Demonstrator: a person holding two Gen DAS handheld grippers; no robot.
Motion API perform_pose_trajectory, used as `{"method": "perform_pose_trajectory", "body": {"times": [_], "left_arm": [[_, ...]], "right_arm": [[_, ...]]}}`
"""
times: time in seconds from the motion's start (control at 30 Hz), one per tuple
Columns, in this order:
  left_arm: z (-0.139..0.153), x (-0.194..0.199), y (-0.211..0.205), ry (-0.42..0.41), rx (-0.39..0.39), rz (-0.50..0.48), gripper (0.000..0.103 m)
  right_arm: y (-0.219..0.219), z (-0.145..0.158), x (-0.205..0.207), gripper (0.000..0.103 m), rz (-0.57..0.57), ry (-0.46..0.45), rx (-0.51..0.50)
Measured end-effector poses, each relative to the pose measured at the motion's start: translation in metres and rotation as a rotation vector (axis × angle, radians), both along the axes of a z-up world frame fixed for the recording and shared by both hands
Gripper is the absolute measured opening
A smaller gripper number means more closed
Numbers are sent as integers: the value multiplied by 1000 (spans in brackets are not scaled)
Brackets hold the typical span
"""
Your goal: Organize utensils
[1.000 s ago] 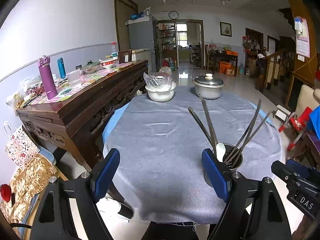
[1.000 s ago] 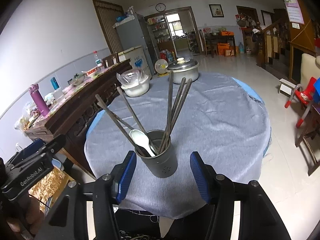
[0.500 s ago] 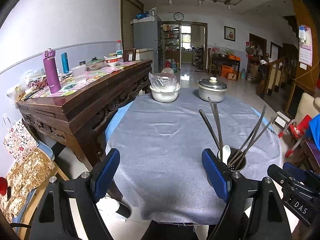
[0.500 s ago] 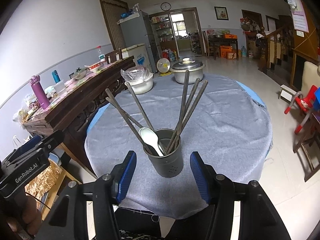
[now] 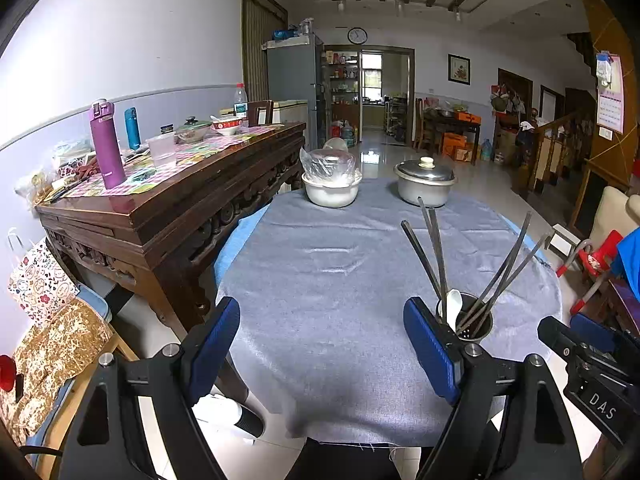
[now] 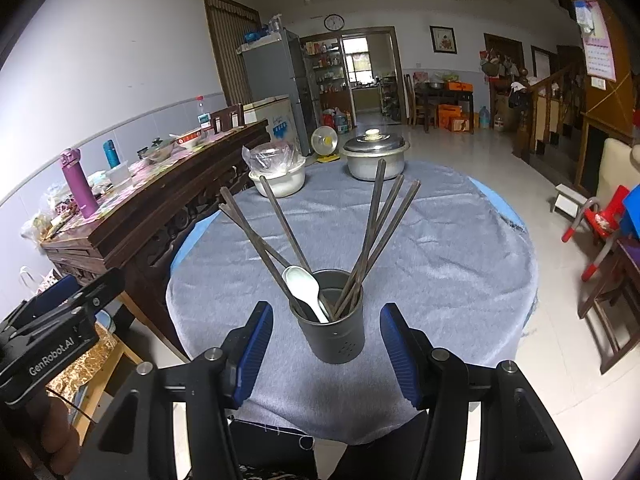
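Our right gripper (image 6: 326, 344) hangs over the near edge of the round table (image 6: 440, 248), its blue pads spread to either side of a dark metal cup (image 6: 334, 320) and touching neither wall. The cup stands just ahead of the jaws on the grey cloth, holding two fans of dark chopsticks (image 6: 376, 232) and a white spoon (image 6: 306, 286) that leans on the rim nearest us. Our left gripper (image 5: 320, 344) waits off to that cup's left, jaws wide and empty above bare cloth.

We judge the cup to be thin, stiff and light, but top-heavy with the long sticks splayed outward; a knock near the rim could tip it. Its smooth wall looks slippery, so the lower half of the body, below the spoon, seems the place to take hold, squarely across its width. The chopsticks look rigid and slim, likely to slide against each other; the spoon looks like ceramic or plastic, and we cannot tell which. A lidded pot (image 6: 374, 156) and a covered bowl (image 6: 278, 178) sit well beyond, at the far edge.
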State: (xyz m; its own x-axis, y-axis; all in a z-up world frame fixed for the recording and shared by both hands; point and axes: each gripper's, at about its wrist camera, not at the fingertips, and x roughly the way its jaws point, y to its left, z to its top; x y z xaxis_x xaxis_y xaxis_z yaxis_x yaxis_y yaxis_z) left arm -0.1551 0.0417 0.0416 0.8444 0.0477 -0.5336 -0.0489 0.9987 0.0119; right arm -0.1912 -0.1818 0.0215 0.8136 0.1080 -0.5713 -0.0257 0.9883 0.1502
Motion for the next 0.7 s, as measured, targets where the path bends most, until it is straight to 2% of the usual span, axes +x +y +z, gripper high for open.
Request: {"method": "perform_pose_trajectory", "body": {"times": [0.7], "left_arm": [[3, -6, 7, 0, 1, -6, 84]], "right_arm": [[11, 8, -11, 60, -33, -40, -67]]}}
